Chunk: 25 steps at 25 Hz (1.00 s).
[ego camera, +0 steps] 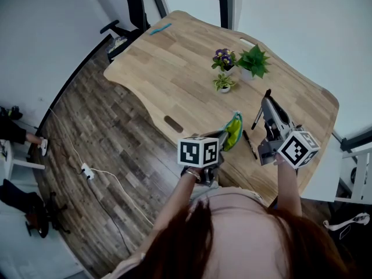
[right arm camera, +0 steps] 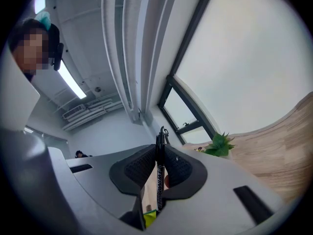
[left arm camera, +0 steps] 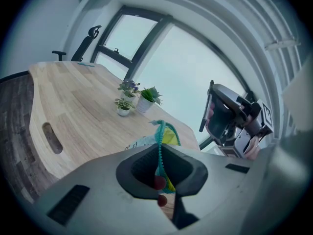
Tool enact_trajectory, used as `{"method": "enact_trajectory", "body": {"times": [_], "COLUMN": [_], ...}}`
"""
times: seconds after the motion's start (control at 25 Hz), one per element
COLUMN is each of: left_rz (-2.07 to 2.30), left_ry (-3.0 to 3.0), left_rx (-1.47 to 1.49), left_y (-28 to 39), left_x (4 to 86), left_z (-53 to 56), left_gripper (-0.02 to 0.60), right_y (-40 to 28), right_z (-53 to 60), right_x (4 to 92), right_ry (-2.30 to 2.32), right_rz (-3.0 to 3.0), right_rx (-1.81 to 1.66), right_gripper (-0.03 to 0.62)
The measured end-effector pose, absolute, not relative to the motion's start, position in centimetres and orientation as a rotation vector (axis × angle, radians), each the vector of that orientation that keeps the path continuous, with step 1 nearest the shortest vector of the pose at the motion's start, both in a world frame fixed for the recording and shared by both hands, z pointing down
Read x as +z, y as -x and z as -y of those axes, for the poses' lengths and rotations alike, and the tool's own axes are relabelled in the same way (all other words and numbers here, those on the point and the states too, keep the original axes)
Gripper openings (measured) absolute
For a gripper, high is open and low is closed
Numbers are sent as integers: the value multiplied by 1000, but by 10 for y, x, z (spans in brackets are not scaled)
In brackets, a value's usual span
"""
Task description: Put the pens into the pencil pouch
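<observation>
My left gripper (ego camera: 224, 137) is shut on the teal zipper edge of the green and yellow pencil pouch (ego camera: 233, 130), holding it up over the table's near edge; in the left gripper view the pouch (left arm camera: 164, 137) sticks up from between the jaws. My right gripper (ego camera: 266, 102) is shut on a black pen (ego camera: 257, 116), raised above the table to the right of the pouch. In the right gripper view the pen (right arm camera: 159, 173) stands upright between the pads. Another black pen (ego camera: 249, 144) lies on the table between the two grippers.
The wooden table (ego camera: 174, 74) carries three small potted plants (ego camera: 239, 65) at the back middle and a teal object (ego camera: 160, 28) at the far left corner. An office chair (ego camera: 131, 16) stands behind the table. A cable and power strip (ego camera: 87, 171) lie on the floor at left.
</observation>
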<state>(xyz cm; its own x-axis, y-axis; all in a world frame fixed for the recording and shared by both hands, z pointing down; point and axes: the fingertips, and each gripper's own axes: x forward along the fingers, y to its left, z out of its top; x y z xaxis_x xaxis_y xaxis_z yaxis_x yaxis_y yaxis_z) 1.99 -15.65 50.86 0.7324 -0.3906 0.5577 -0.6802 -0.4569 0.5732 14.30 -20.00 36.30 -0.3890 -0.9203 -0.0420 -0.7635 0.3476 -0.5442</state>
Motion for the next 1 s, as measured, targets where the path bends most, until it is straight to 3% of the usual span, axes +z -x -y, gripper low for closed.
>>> {"method": "enact_trajectory", "body": {"times": [1.0], "left_rz": [764], "left_ry": [-2041], "left_rx": [338], "left_y": [-22], "left_x": [504], "left_z": [158], "left_gripper": [12], "right_y": [-89], "right_z": [212], "right_x": [410], "right_ry": [1401], "right_rz": [-2375], "right_rx": [-631], "right_gripper": [51]}}
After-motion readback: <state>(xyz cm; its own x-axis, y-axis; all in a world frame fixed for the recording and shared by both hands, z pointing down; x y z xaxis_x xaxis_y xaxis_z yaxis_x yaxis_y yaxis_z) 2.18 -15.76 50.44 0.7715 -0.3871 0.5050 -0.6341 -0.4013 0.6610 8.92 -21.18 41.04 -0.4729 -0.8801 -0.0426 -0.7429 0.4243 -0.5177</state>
